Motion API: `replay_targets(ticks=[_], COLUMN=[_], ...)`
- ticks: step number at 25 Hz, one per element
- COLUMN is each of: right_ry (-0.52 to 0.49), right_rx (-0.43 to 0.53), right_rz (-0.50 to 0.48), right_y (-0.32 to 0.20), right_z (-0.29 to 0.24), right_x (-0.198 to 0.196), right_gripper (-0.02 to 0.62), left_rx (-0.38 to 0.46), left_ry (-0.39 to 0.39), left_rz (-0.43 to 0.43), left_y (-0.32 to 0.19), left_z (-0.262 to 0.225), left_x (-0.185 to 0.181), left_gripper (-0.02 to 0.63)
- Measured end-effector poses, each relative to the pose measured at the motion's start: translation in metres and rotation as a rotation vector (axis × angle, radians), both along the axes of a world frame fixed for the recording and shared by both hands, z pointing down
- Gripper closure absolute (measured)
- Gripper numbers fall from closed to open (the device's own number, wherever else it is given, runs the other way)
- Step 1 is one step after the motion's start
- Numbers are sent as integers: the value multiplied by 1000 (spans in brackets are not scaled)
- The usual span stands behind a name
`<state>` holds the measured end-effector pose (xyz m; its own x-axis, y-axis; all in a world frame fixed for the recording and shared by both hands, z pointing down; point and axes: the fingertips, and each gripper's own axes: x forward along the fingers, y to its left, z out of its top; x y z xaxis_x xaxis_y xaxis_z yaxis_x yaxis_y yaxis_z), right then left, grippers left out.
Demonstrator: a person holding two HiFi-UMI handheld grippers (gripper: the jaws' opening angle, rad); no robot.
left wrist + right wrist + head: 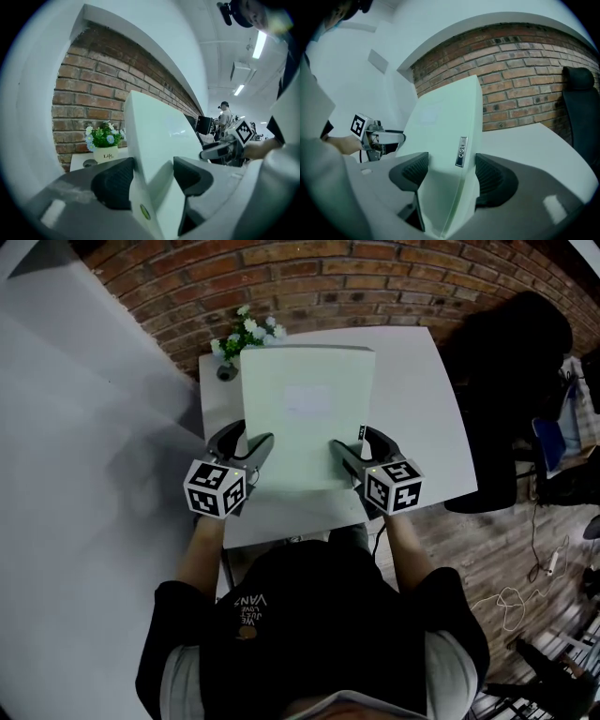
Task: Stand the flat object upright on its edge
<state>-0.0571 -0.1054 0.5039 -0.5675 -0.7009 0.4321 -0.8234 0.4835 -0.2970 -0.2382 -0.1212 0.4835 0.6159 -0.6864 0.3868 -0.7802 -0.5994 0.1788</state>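
Note:
A flat white box (pixel 305 413) lies tilted over the white table (pixel 422 427), its far edge near the back of the table. My left gripper (pixel 248 451) is shut on the box's left side near the front corner. My right gripper (pixel 361 451) is shut on the right side, beside a small label. In the left gripper view the box (pixel 159 136) runs up between the dark pads of the left gripper (pixel 152 176). In the right gripper view the box (pixel 440 126) fills the gap of the right gripper (pixel 447 171). Whether the far edge touches the table is hidden.
A small pot of flowers (pixel 246 334) stands at the table's back left corner, just behind the box. A brick wall (pixel 525 79) runs behind the table. A black chair (pixel 511 362) sits to the right, and a white partition (pixel 84 427) to the left.

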Motion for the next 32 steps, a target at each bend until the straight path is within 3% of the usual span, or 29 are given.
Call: replay_targets(ticks=[17,32], right_ry=[14,28], right_rx=[101,154], right_rz=[-71,-63], right_y=[-84,-134], right_z=[-38,-54], right_x=[92,176], right_gripper=[290,290], left_rx=[127,190], left_ry=[-6,-4], left_rz=[-99,-93], left_y=[-64,-112], left_z=[-45,-61], left_x=[92,175], left_gripper=[344,350])
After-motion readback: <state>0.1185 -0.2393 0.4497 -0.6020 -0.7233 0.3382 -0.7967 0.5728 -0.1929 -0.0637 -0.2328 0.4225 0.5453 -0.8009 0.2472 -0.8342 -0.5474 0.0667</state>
